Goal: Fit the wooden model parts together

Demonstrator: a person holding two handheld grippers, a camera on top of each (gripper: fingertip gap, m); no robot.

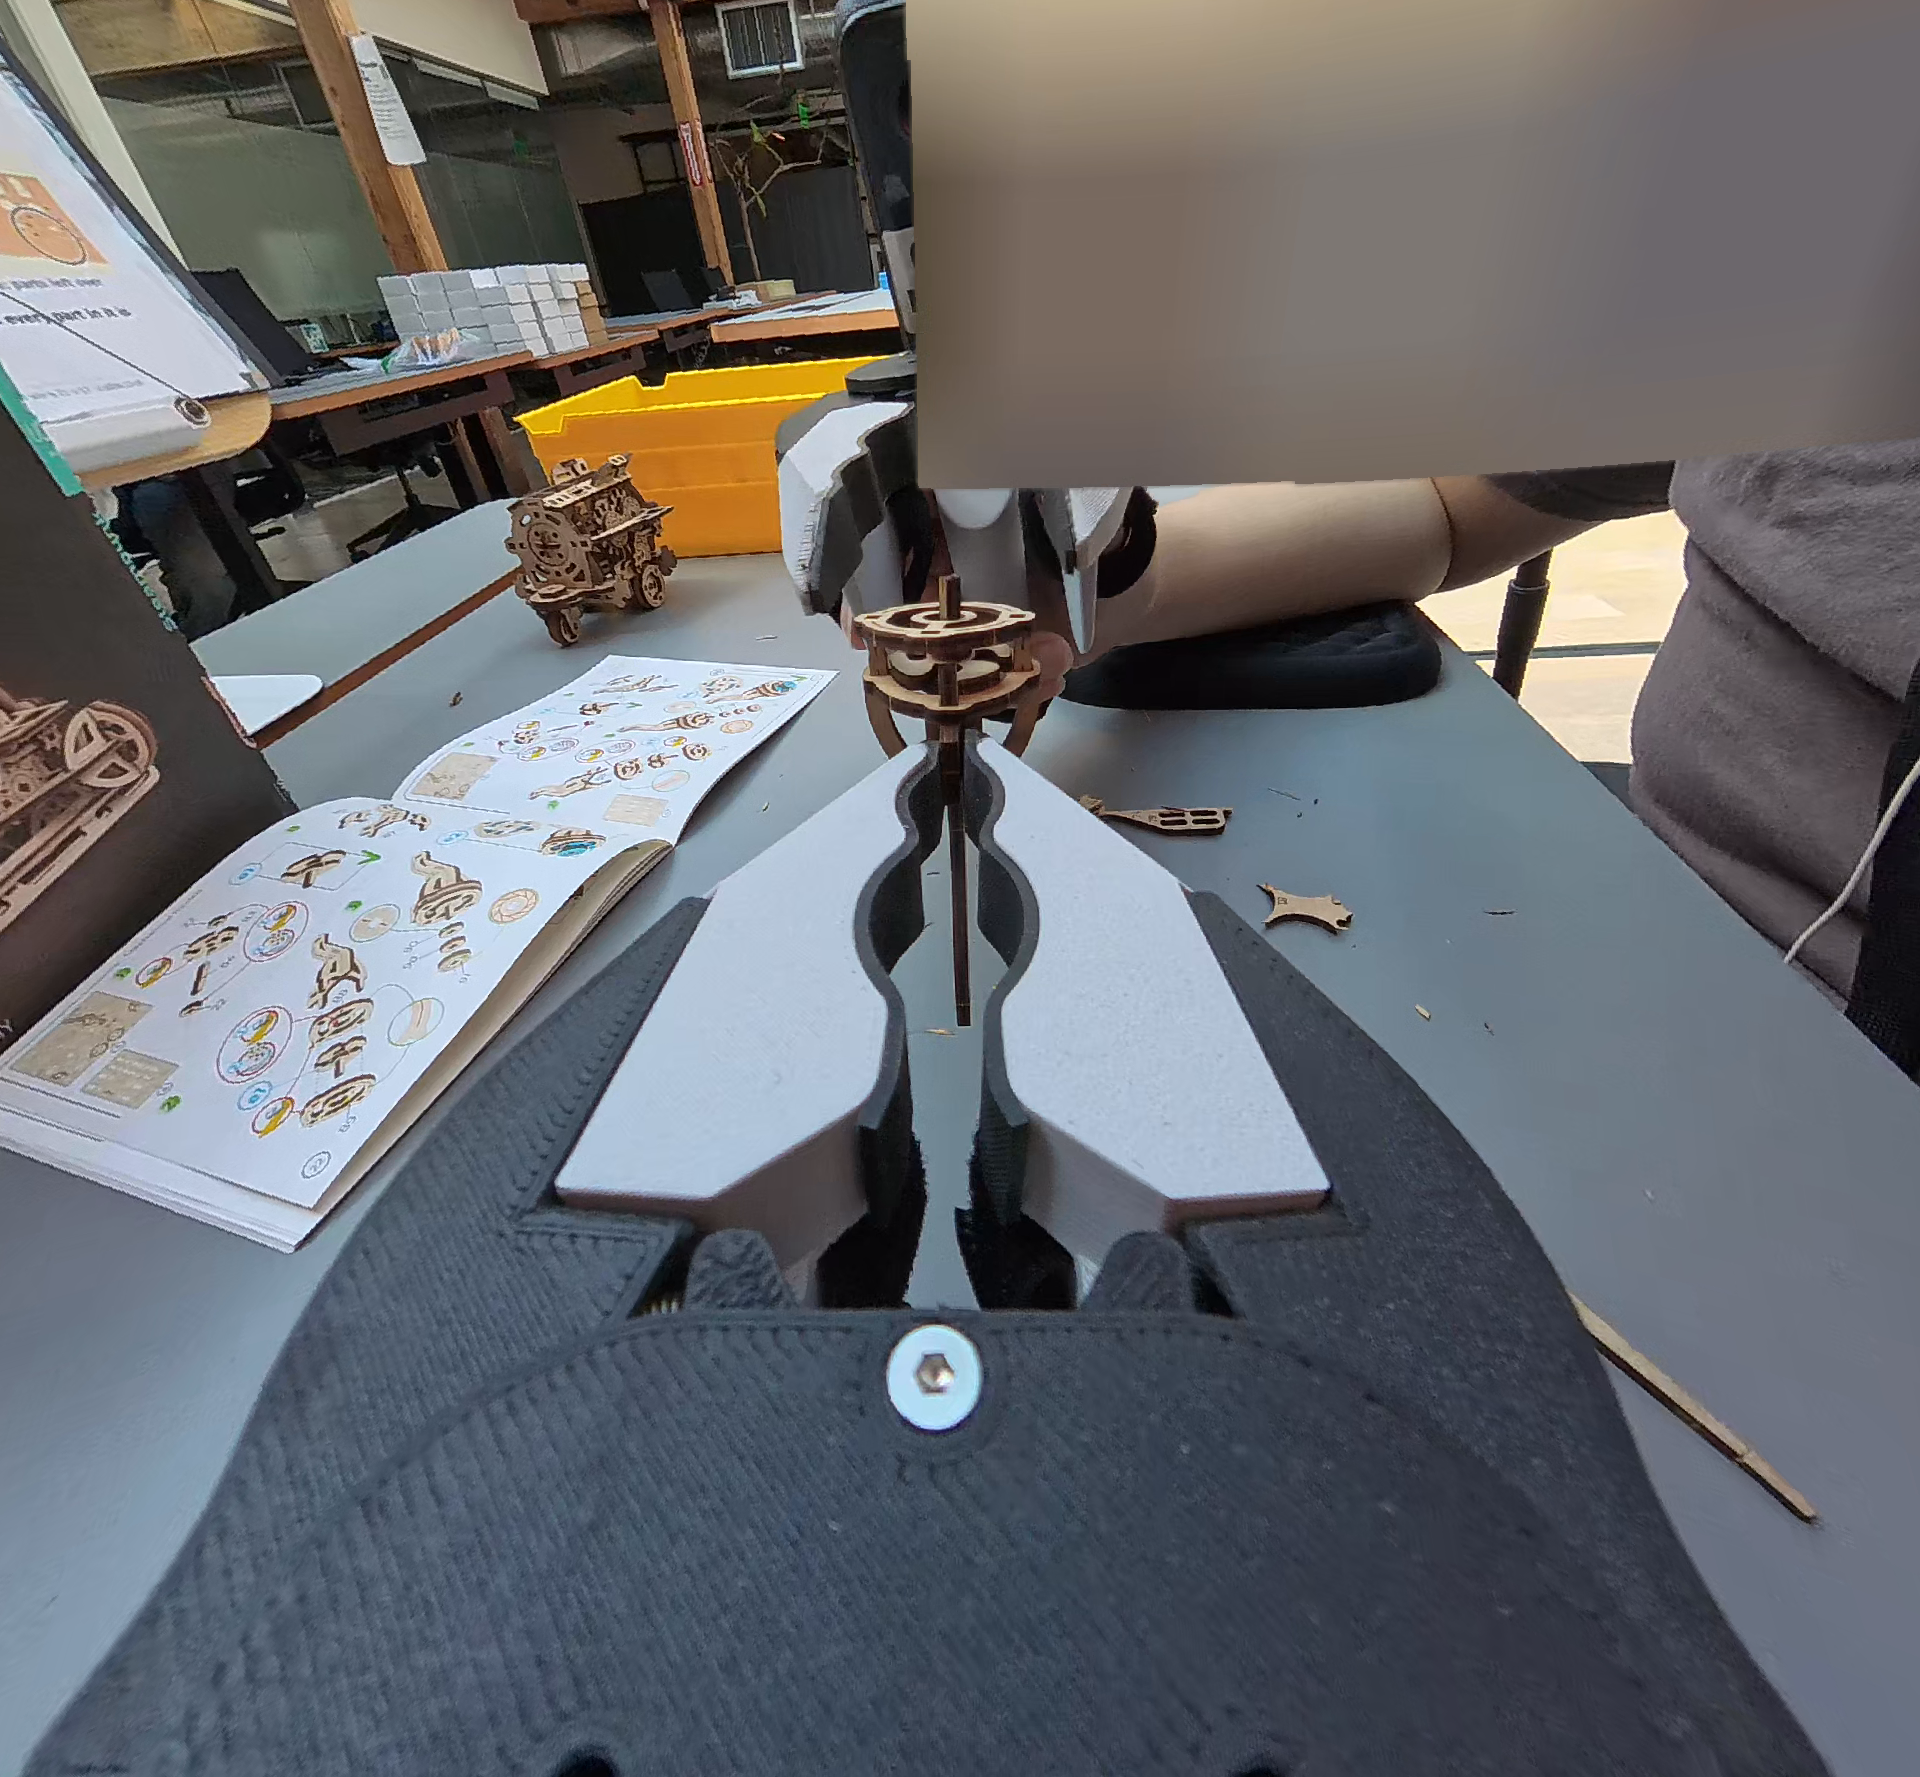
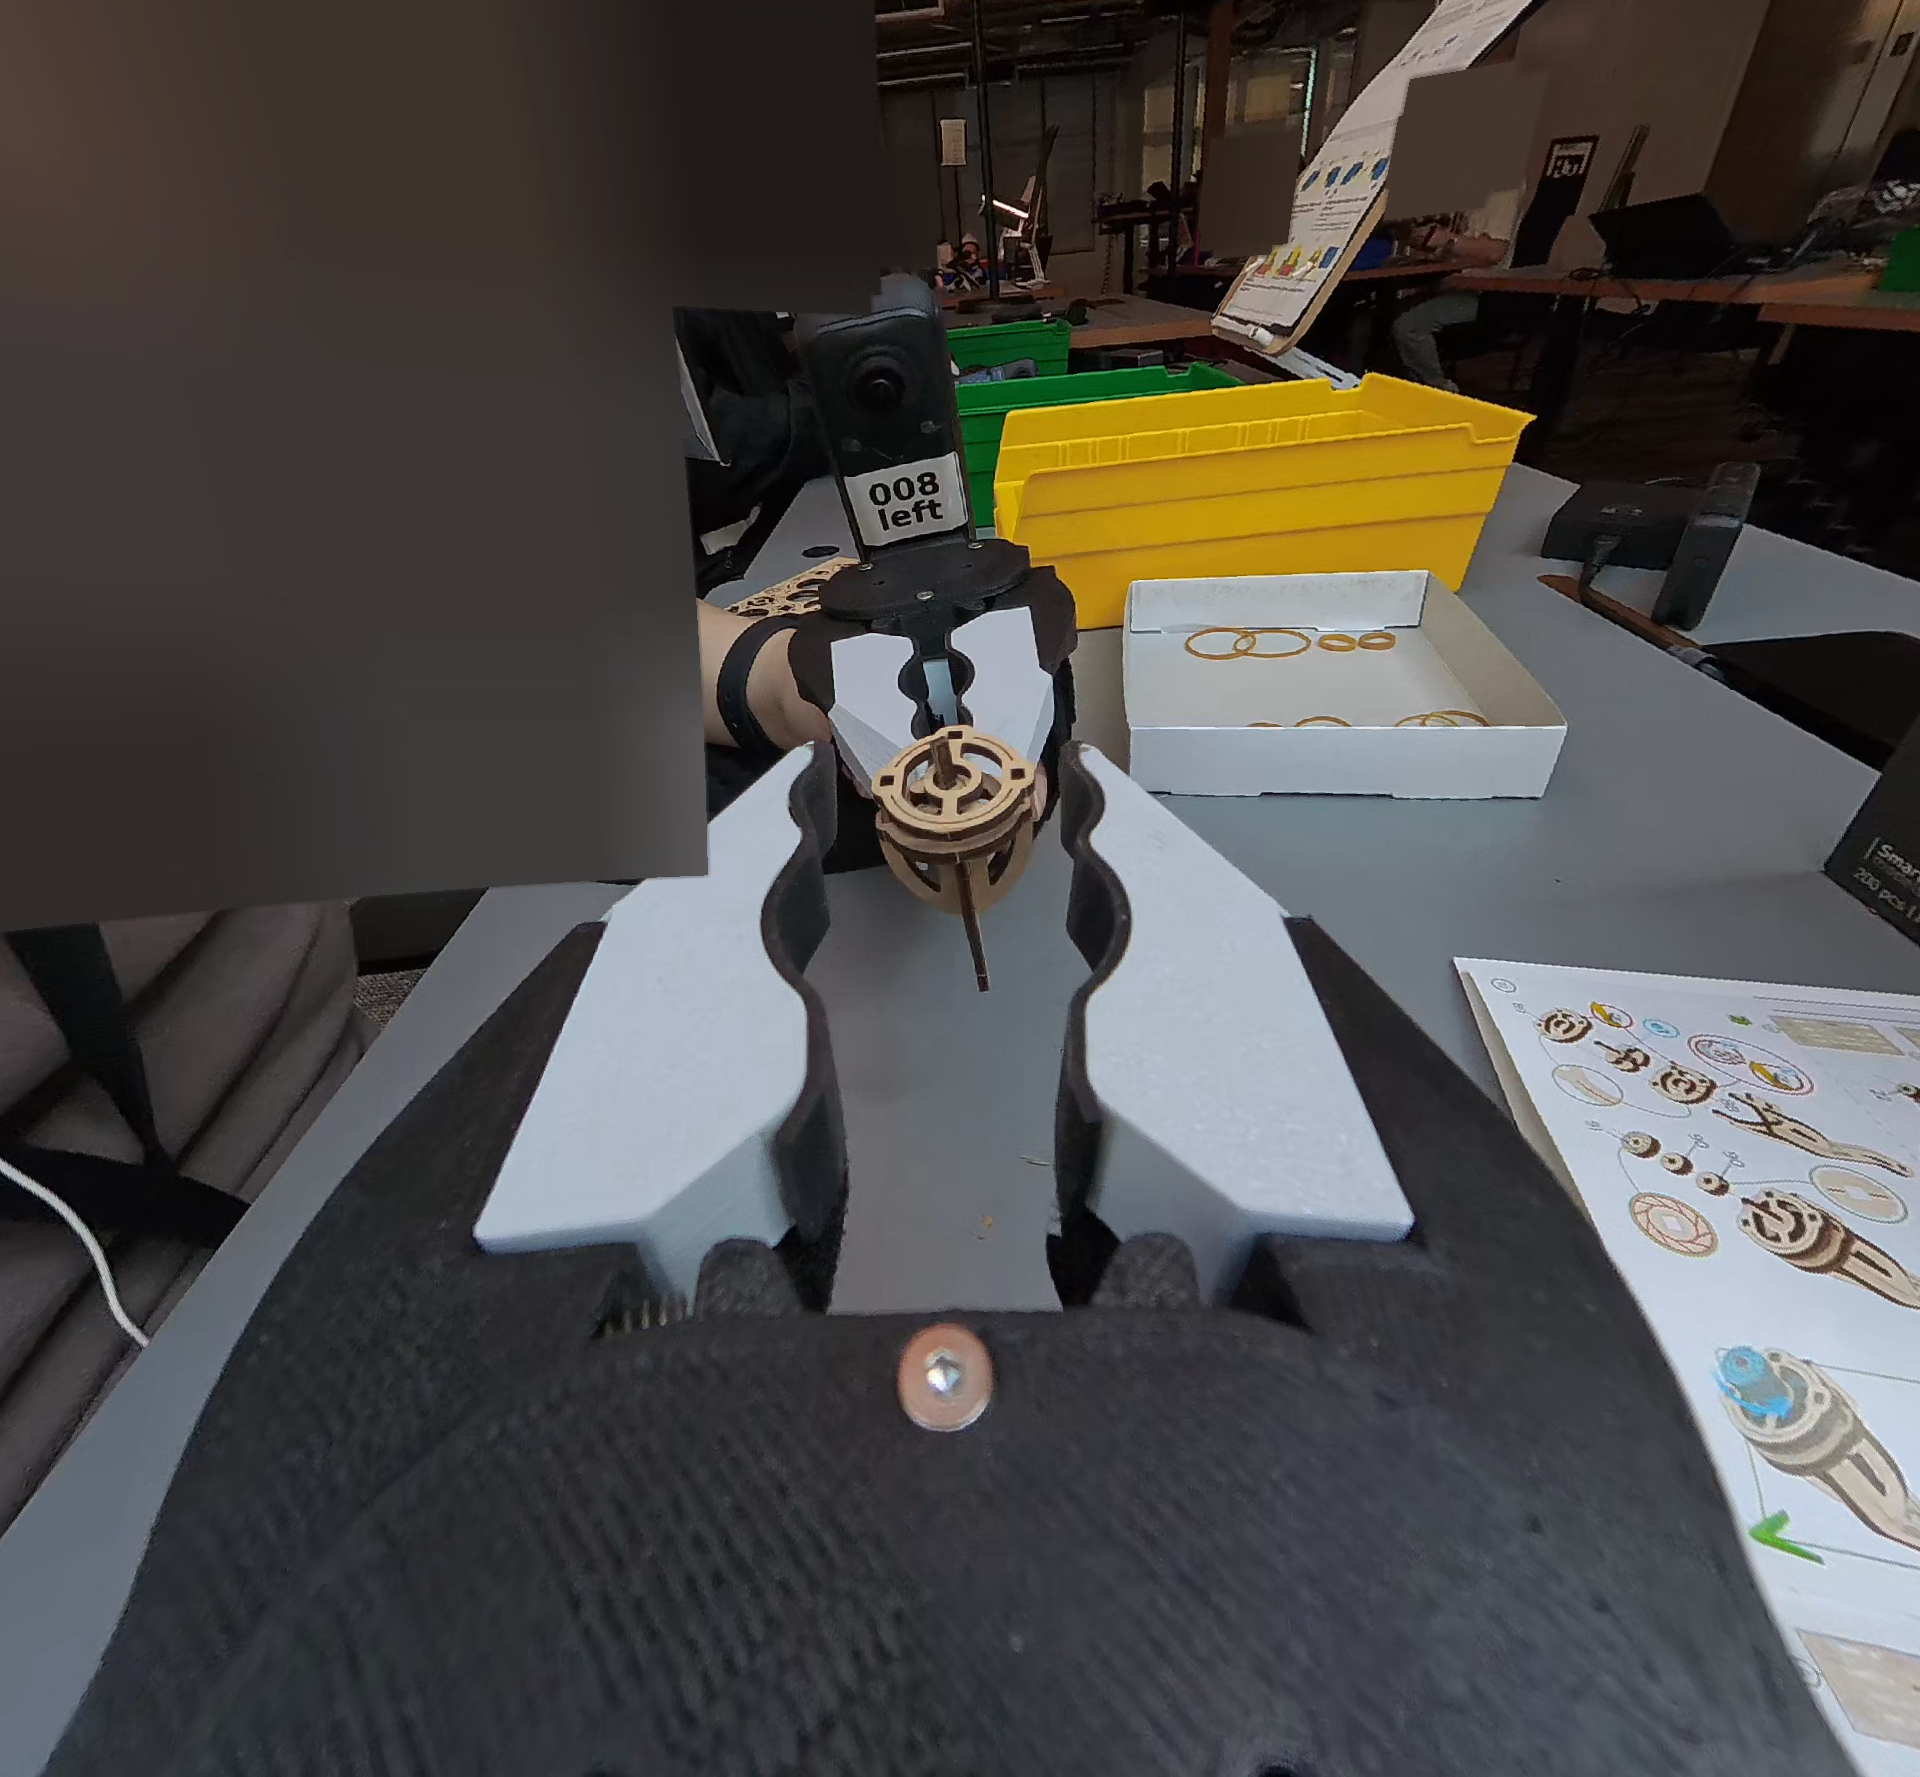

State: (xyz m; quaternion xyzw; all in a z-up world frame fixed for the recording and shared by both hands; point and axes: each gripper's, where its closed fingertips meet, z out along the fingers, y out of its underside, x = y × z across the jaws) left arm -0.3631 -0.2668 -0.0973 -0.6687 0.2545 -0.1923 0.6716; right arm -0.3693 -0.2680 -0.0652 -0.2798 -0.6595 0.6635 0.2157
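On my left wrist view, the open instruction booklet [image 1: 395, 906] lies at nine o'clock and a finished wooden model [image 1: 587, 543] stands at eleven. My left gripper [image 1: 948, 751] pinches the thin shaft of the wooden wheel assembly [image 1: 943, 657], held above the grey table [image 1: 1455, 1052] at twelve. My right gripper [image 2: 940, 792] stands wide, its fingers apart on either side of that assembly. Wood scraps [image 1: 1304, 906] lie at two o'clock.
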